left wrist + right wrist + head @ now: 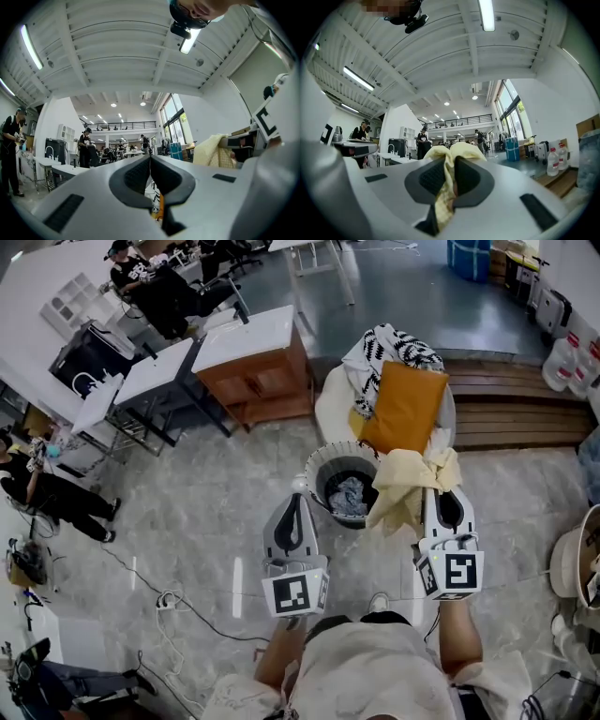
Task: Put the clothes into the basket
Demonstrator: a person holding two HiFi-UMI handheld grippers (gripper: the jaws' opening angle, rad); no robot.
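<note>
A pale yellow cloth (408,486) hangs from my right gripper (443,491), whose jaws are shut on it; in the right gripper view the yellow cloth (449,161) is pinched between the pads. It dangles just right of the round dark basket (323,463), which holds a grey-white garment (349,496). My left gripper (293,501) is shut with nothing in it, just left of the basket; its jaws meet in the left gripper view (150,165). Behind the basket lie an orange garment (405,409) and a black-and-white patterned one (386,348) on a white round seat (334,404).
A wooden cabinet (258,371) and white tables (155,371) stand at the back left. Wooden steps (516,409) run at the right. Cables (169,610) lie on the marble floor at the left. People stand at the far left (56,498).
</note>
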